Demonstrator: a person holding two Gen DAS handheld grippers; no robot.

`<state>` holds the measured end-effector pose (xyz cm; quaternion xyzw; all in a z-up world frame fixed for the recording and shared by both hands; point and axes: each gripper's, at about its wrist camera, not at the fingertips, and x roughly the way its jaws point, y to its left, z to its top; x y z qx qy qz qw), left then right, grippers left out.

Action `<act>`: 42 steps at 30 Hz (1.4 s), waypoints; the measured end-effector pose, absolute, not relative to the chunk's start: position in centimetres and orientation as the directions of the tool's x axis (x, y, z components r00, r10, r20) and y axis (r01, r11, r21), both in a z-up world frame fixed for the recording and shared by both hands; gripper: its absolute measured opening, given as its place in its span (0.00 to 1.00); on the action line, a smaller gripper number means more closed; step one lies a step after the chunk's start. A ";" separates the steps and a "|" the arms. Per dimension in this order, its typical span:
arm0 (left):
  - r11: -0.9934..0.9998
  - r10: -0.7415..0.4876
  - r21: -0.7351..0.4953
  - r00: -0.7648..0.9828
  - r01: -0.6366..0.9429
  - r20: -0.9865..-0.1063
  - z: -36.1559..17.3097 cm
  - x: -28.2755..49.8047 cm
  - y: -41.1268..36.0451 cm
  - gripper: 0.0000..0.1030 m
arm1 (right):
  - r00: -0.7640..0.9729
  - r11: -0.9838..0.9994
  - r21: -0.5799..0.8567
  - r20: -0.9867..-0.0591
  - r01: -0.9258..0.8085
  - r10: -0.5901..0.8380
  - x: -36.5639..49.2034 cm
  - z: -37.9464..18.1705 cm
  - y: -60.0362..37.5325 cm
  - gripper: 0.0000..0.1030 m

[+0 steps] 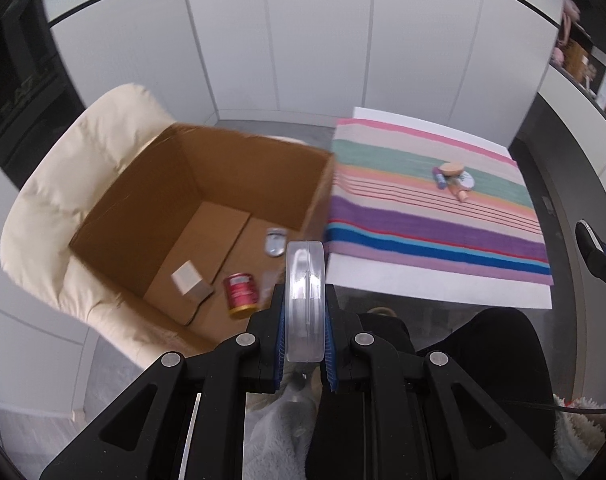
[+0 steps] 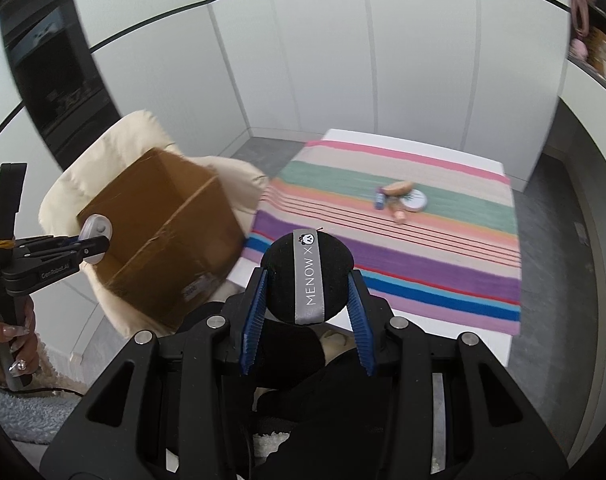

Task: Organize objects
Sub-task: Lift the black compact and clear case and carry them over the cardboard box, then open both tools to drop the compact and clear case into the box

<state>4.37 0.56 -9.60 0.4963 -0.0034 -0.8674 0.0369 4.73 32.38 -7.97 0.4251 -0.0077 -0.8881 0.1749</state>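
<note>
My left gripper (image 1: 305, 300) is shut on a clear round plastic case (image 1: 306, 280), held on edge over the near rim of an open cardboard box (image 1: 207, 184). Inside the box lie a red can (image 1: 241, 289), a small white cube (image 1: 187, 278) and a silvery item (image 1: 276, 241). My right gripper (image 2: 307, 292) is shut on a black round puff (image 2: 307, 280) with a grey "MENOW X" ribbon, above the near edge of the striped cloth (image 2: 423, 264). The right wrist view also shows the left gripper (image 2: 91, 246) with the clear case (image 2: 97, 236) beside the box (image 2: 163, 236).
The box rests on a cream cushioned chair (image 1: 63, 208). A small pile of items (image 1: 455, 178) lies on the striped cloth (image 1: 423, 216) covering a white table (image 1: 423, 284). White cabinet doors stand behind. A person's hand (image 2: 15, 340) holds the left gripper's handle, and dark-clothed legs are below.
</note>
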 end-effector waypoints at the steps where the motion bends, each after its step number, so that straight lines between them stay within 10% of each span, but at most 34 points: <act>1: -0.996 -0.074 0.042 -0.503 0.074 -0.861 -9.6 4.6 -0.1 0.16 | -0.572 -0.934 0.163 -0.752 0.319 -0.327 4.7 -8.0 31.7 0.40; 21: -0.958 -0.178 0.044 -0.464 0.284 -0.868 -10.2 9.1 -9.7 0.16 | -0.449 -0.808 0.142 -0.770 0.572 -0.453 4.6 -9.1 18.9 0.40; 42: -0.945 -0.214 0.058 -0.474 0.322 -0.854 -12.0 -4.3 -14.0 0.16 | -0.429 -0.695 0.004 -0.784 0.719 -0.449 -5.6 -11.3 2.5 0.40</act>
